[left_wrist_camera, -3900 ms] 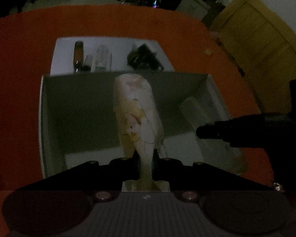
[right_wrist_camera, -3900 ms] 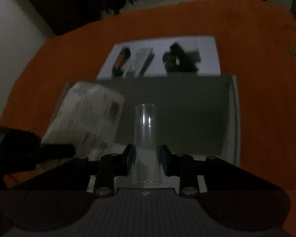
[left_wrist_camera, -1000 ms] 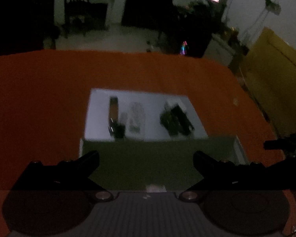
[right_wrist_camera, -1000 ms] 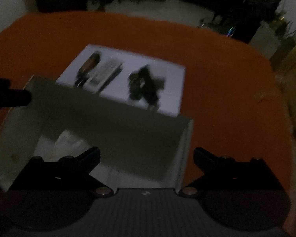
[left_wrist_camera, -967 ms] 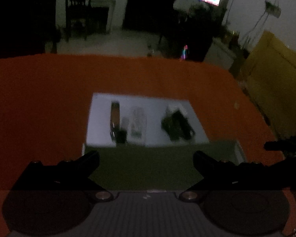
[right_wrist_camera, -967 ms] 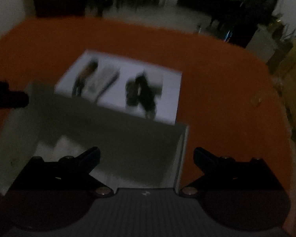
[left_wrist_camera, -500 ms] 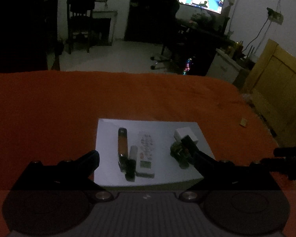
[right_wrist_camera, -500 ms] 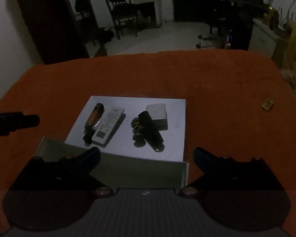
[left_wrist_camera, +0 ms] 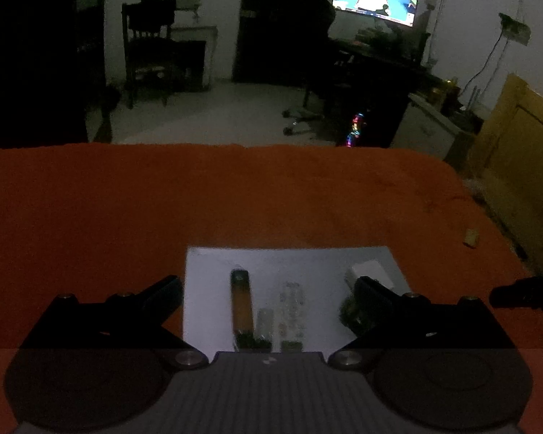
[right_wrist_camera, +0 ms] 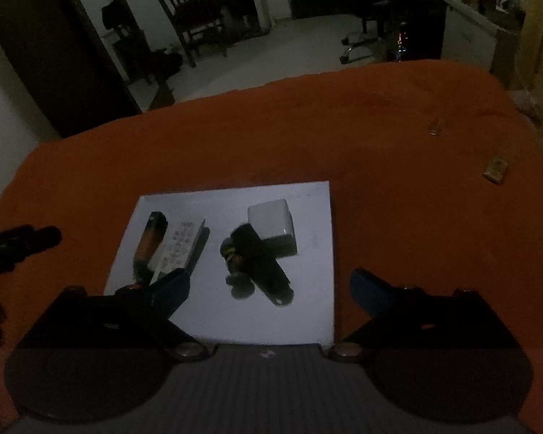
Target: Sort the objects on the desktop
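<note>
Both the left gripper [left_wrist_camera: 268, 291] and the right gripper [right_wrist_camera: 269, 285] hover with fingers spread wide and empty over the white sheet [right_wrist_camera: 307, 311] on the orange-covered tabletop [right_wrist_camera: 398, 144], where an amber tube [right_wrist_camera: 152, 240], white remote [right_wrist_camera: 179, 247], black stick [right_wrist_camera: 262, 264] and white cube [right_wrist_camera: 271, 218] lie unsorted.

an orange cloth-covered surface [right_wrist_camera: 380, 152] fills the middle band of both views, its far edge curving across the upper half of the frame. a white sheet [right_wrist_camera: 307, 311] lies flat on it, low and centre in the right wrist view, low centre in the left wrist view [left_wrist_camera: 307, 264]. well apart from the sheet, toward the right edge of the frame, a small tan block [right_wrist_camera: 496, 169] rests on the cloth; in the left wrist view it sits at the right [left_wrist_camera: 471, 237]. further up and left of it in the right wrist view is a tiny pale speck [right_wrist_camera: 433, 131], too small to tell what it is.
</note>
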Demonstrator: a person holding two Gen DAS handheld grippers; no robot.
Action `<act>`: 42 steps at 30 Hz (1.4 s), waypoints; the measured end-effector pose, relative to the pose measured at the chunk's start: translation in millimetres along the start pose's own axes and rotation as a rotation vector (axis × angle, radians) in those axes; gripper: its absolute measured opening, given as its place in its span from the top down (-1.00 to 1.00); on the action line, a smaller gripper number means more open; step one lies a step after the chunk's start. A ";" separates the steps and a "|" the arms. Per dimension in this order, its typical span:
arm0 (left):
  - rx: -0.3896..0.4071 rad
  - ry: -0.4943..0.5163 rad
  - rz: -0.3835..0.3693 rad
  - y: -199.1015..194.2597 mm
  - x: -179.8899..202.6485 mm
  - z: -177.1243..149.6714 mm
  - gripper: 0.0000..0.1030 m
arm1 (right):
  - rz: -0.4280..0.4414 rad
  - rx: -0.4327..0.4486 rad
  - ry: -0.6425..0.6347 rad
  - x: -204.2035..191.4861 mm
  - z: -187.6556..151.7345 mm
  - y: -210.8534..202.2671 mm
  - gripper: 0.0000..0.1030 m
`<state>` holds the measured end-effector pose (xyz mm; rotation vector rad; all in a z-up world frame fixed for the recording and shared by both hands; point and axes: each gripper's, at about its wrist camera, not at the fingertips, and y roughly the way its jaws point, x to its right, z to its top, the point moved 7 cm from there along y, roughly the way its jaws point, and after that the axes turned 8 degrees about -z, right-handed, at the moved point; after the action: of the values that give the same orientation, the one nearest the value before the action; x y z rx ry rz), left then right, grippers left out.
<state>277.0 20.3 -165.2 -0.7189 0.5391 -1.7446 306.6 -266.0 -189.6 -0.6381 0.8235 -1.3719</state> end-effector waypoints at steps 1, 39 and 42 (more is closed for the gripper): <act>-0.004 0.002 0.003 5.1 -1.0 1.1 -0.99 | -0.007 -0.001 0.007 -0.3 3.8 3.1 -0.90; -0.397 0.043 0.058 135.2 -46.1 -25.4 -0.99 | -0.007 -0.089 -0.643 -40.5 4.8 157.9 -0.01; -0.414 0.016 0.056 141.9 -42.8 -27.0 -0.99 | 0.025 -0.098 -0.638 -44.0 1.6 159.6 -0.01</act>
<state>363.3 22.1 -288.7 -0.9672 0.9390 -1.6031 400.7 -204.7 -311.2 -1.0653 0.3806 -1.0138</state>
